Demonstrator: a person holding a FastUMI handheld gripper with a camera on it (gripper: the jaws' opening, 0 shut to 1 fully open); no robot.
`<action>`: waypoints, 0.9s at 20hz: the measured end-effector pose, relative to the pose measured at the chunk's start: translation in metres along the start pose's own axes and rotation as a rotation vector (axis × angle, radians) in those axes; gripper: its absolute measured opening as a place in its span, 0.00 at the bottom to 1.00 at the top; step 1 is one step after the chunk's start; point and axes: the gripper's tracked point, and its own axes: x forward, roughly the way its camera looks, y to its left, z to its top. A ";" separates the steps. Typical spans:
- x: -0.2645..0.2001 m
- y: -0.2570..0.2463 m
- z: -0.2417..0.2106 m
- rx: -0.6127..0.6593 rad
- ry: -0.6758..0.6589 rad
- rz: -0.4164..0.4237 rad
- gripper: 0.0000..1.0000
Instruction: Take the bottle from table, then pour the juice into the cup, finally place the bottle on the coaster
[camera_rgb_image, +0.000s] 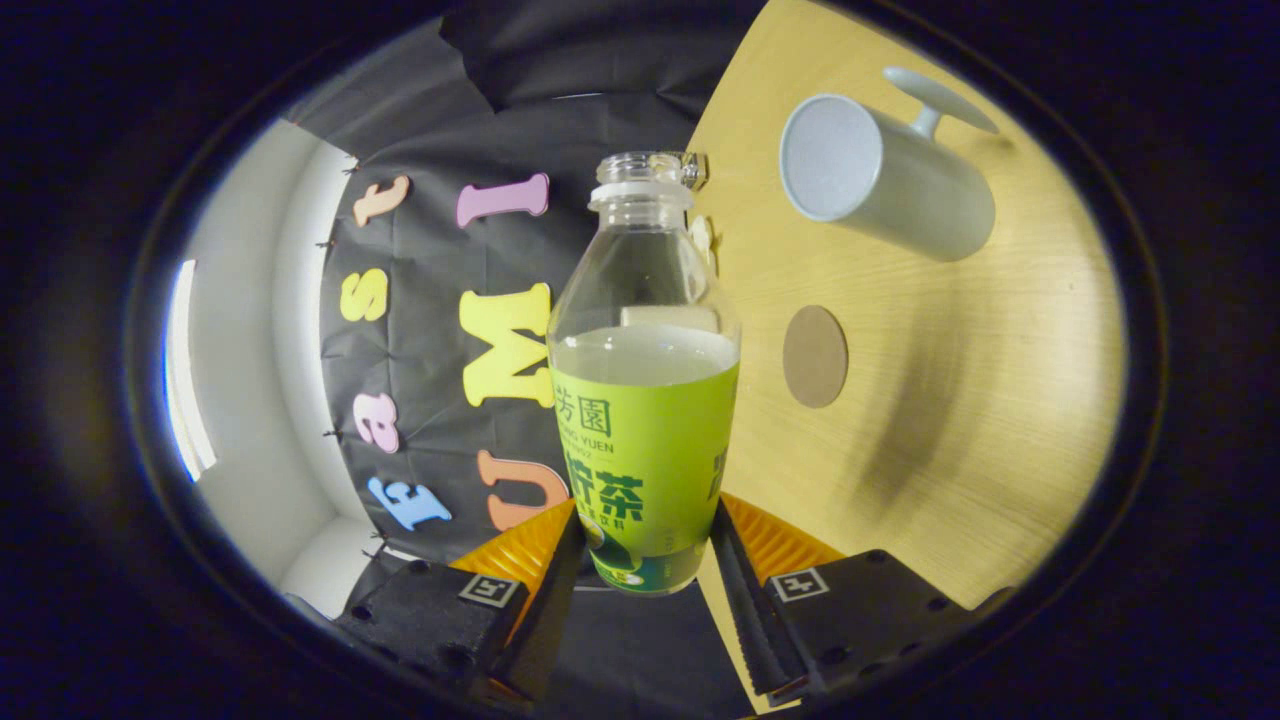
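Gripper (645, 560) clamped on bottle (645, 400), both fingers (555, 575) pressing label low down, one each side. Bottle uncapped, pale juice (645, 355) about halfway up. View rolled sideways, so wooden table (930, 420) looked tipped. Grey cup (885, 180) sat at 2 o'clock from bottle neck, well apart. Round coaster (815, 356) at 3 o'clock, nearer, lying bare.

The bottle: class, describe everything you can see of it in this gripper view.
The bottle is clear plastic with a green label wrapped around its lower body. Its cap is off, leaving the threaded neck open. Pale juice fills it to about the label's top edge. It is held in the claw, with both fingers pressed against its lower sides. Beyond it lie the wooden table, a round coaster and a grey cup.
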 end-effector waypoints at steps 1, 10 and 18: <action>-0.001 0.001 0.003 0.018 -0.006 0.010 0.77; -0.008 0.015 0.013 0.163 -0.040 0.072 0.76; -0.002 0.036 0.025 0.255 -0.065 0.149 0.76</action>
